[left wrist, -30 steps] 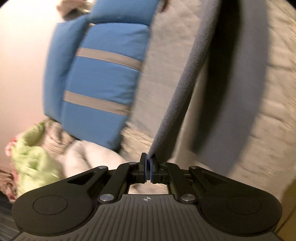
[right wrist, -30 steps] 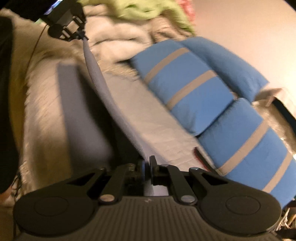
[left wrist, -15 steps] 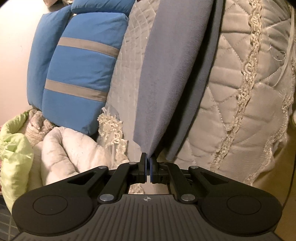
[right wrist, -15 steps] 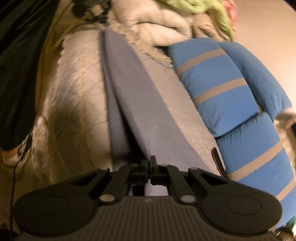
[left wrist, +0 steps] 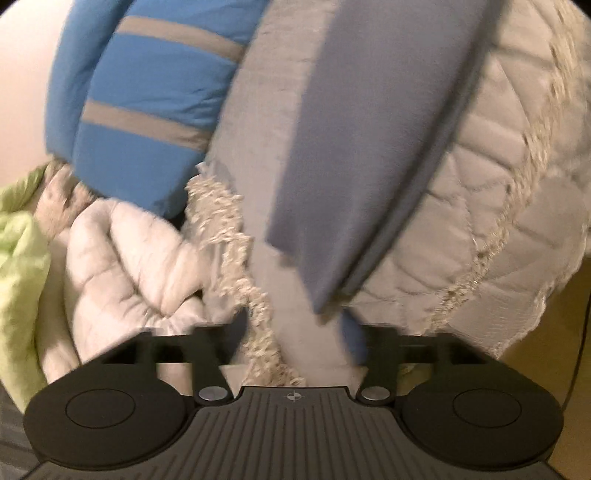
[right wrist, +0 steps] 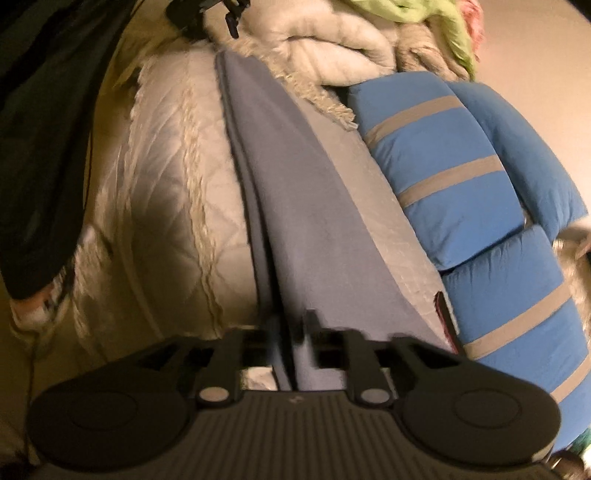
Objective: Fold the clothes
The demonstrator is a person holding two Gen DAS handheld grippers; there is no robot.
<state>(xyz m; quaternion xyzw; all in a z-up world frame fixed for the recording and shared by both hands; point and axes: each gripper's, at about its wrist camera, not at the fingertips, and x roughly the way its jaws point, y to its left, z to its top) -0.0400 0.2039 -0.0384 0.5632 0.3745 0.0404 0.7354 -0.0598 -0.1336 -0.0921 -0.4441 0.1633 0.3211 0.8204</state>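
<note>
A grey-blue garment (left wrist: pixel 354 158) lies folded in a long strip on the quilted cream bedspread (left wrist: pixel 491 206). My left gripper (left wrist: pixel 291 328) is open, its jaws spread wide, just short of the garment's near corner and not touching it. In the right wrist view the same garment (right wrist: pixel 295 206) runs away from my right gripper (right wrist: pixel 291 328). The right jaws stand a little apart with the garment's end lying between them. The left gripper (right wrist: pixel 207 14) shows at the garment's far end.
Blue pillows with grey stripes (left wrist: pixel 147 110) (right wrist: pixel 480 192) lie along one side of the garment. A white puffy duvet (left wrist: pixel 125 258) and a green cloth (left wrist: pixel 18 258) are piled at the bed's end. A dark-clothed person (right wrist: pixel 44 129) stands by the bed's edge.
Both grippers have opened and let go of the garment. Its held edge has dropped flat onto the bedspread, and the left gripper has backed off a little.
</note>
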